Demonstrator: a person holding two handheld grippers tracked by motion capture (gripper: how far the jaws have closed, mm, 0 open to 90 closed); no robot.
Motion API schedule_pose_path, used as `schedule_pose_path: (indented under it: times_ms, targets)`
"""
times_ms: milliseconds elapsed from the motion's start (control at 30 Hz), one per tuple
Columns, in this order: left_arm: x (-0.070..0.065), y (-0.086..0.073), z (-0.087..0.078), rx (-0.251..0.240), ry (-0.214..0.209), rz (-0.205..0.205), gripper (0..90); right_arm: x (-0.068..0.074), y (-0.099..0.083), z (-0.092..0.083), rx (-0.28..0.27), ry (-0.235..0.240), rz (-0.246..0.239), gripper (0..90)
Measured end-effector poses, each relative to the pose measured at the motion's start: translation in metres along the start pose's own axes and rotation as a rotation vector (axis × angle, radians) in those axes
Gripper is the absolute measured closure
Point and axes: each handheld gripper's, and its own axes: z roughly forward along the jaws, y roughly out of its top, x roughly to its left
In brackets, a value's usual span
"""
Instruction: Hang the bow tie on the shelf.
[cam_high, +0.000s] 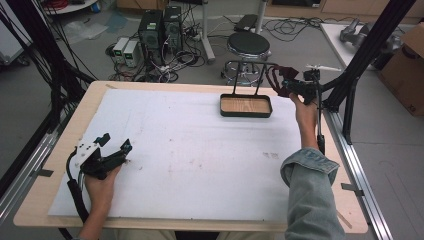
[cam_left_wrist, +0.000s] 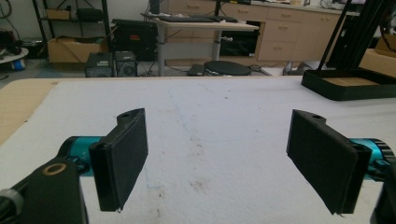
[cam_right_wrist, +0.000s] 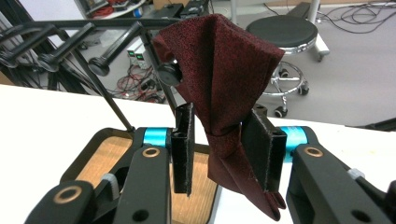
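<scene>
My right gripper (cam_high: 294, 88) is raised past the table's far right corner, shut on a dark red cloth (cam_high: 282, 76). In the right gripper view the cloth (cam_right_wrist: 224, 70) rises bunched from between the jaws, and a tail hangs below them; the gripper (cam_right_wrist: 219, 109) pinches it at a narrow waist. The cloth's top is level with the end of a black rack bar (cam_right_wrist: 93, 23); whether they touch I cannot tell. My left gripper (cam_high: 116, 141) rests open at the near left of the white mat (cam_high: 200, 150). Nothing lies between its jaws (cam_left_wrist: 219, 116).
A black tray with a wooden floor (cam_high: 246, 115) stands at the far middle right, with the thin black rack (cam_high: 260, 75) rising from it. It also shows below the right gripper (cam_right_wrist: 93, 144) and far right (cam_left_wrist: 345, 88). A stool (cam_high: 248, 46) and computers stand beyond the table.
</scene>
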Motion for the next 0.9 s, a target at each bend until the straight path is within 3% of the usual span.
schedule_pose_path:
  times_ms: [533, 900]
  targets:
    - [0.0, 0.0, 0.0, -0.001, 0.001, 0.0, 20.9, -0.001, -0.001, -0.003, 0.043, 0.011, 0.002, 59.2]
    - [0.0, 0.0, 0.0, 0.0, 0.001, 0.0, 20.9, 0.004, 0.004, -0.019, 0.041, 0.059, -0.01, 52.5]
